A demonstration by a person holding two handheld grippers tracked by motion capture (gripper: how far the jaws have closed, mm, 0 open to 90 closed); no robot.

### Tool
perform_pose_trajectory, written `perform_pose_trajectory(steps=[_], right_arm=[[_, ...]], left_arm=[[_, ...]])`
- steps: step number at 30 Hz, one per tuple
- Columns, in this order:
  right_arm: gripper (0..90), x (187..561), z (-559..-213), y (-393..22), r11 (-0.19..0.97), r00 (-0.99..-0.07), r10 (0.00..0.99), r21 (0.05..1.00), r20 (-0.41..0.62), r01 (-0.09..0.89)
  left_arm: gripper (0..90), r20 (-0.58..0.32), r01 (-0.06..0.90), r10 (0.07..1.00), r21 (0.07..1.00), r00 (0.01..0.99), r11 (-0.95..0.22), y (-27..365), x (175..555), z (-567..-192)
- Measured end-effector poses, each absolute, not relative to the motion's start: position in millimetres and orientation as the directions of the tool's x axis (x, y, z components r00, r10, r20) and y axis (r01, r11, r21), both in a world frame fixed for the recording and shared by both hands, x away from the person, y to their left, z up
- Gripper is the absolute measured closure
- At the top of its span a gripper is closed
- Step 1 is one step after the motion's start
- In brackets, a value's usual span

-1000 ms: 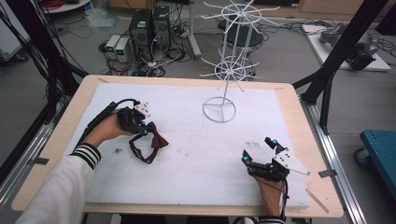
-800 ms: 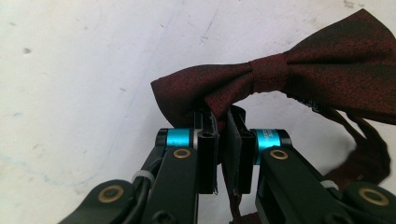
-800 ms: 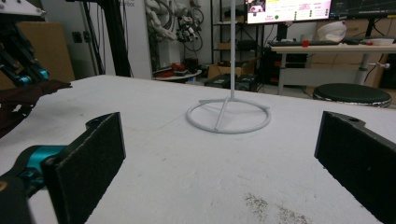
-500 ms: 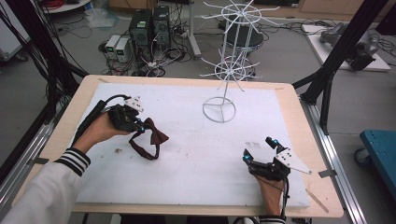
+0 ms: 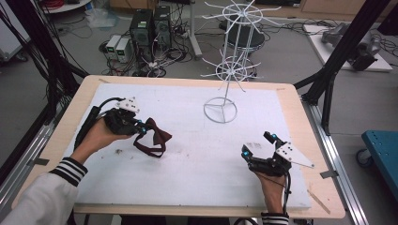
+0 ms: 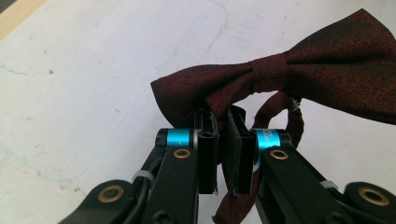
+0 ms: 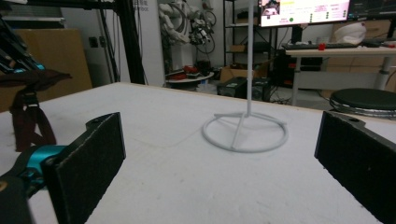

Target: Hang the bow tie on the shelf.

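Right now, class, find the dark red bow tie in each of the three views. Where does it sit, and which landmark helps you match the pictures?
High view: the bow tie is left of centre, at the left claw.
Left gripper view: upper right, one wing pinched between the jaws.
Right gripper view: far left edge, strap hanging.
Shared landmark: the white wire stand, seen in the high and right gripper views.

Left gripper (image 5: 139, 127) clamped, right gripper (image 5: 256, 146) agape

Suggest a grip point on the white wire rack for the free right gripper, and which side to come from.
Take the upright pole between the base ring and the lower tier of hooks. It is thin, straight and bare there, so open jaws can close across it. Come level from the right gripper side, under the spokes; the ring lies too flat on the table.
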State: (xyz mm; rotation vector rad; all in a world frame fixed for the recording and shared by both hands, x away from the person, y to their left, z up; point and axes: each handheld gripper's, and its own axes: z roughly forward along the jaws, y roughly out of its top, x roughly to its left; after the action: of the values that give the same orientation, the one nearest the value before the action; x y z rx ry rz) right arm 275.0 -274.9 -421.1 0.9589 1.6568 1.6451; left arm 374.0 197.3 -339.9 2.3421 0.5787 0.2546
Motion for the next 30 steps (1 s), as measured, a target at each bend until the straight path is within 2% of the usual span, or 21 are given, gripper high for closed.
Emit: perform_pose_trajectory(steps=[10,15,22,30], right_arm=[[1.1,277,-389,-258,-0.019,-0.630,0.775,0.998,0.049,0.055],[1.1,280,-375,-247,0.011,-0.712,0.701,0.998,0.041,0.068],[1.2,283,-363,-236,0.070,-0.754,0.657,0.996,-0.005,0.055],[1.2,287,-356,-219,0.099,-0.793,0.609,0.993,-0.003,0.072]], left_arm=[[83.8,0.017,0.305,0.475,0.747,0.880,-0.591,188,360,-330],[83.7,-0.002,0.306,0.487,0.781,0.873,-0.545,183,356,-333],[83.7,-0.011,0.301,0.497,0.807,0.868,-0.508,174,352,-339],[83.8,-0.013,0.279,0.490,0.835,0.871,-0.474,158,347,-341]])
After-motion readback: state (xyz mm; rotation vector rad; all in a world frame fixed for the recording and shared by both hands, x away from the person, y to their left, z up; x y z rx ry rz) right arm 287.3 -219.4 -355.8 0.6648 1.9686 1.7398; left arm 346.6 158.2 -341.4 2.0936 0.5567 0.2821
